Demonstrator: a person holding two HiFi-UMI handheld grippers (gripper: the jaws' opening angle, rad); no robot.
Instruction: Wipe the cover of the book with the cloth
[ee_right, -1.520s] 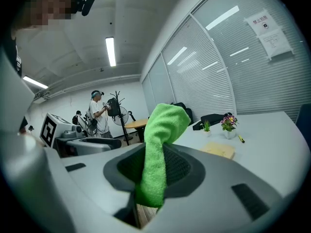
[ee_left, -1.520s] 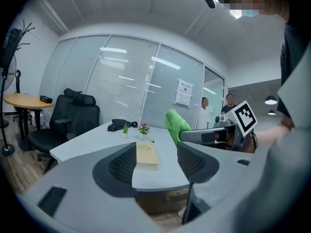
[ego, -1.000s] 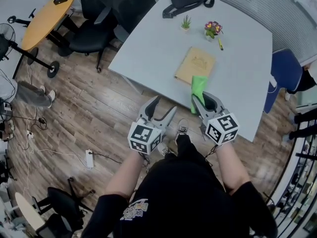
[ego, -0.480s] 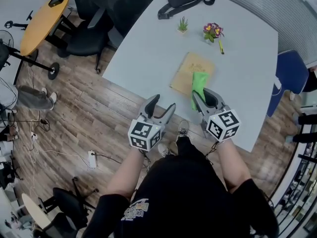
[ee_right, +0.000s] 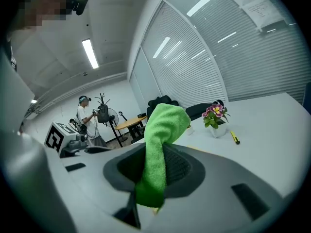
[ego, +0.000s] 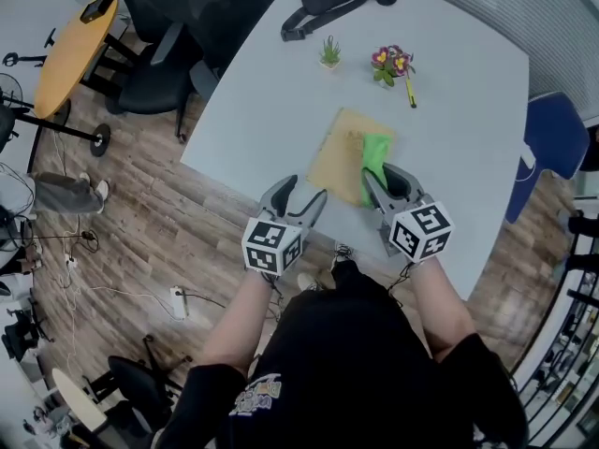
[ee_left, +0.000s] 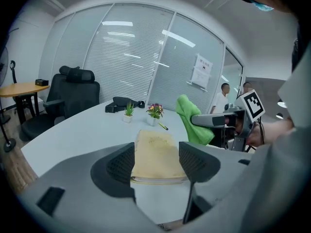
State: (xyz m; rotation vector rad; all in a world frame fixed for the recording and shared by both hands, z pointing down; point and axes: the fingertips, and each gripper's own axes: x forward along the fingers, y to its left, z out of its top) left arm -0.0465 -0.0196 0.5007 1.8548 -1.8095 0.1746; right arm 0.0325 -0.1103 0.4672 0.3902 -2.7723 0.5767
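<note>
Closer now than a second ago, both grippers have come in over the table (ego: 281, 92), and the cloth (ego: 375, 155) overlaps the right half of the book (ego: 335, 157) instead of lying short of its near edge.

From the head view the book sits at the frame's centre, a flat tan rectangle near the table's near edge. The right gripper (ego: 381, 178) is clamped on the cloth. The left gripper (ego: 301, 193) is spread wide and holds nothing, at the book's near left corner.

The left gripper view adds what the head view cannot: the book's pale yellow cover with faint print and its stacked page edges, framed between ribbed dark jaw pads. It also shows the cloth from the side – it seems to hang just clear of the cover, though the angle is poor.

The right gripper view shows the cloth's fuzzy bright-green nap, folded over in a soft hump and pinched between the pads – the book is hidden behind it. Beyond stand a small pot of flowers (ee_right: 215, 116) and a yellow pen (ee_right: 234, 138).
</note>
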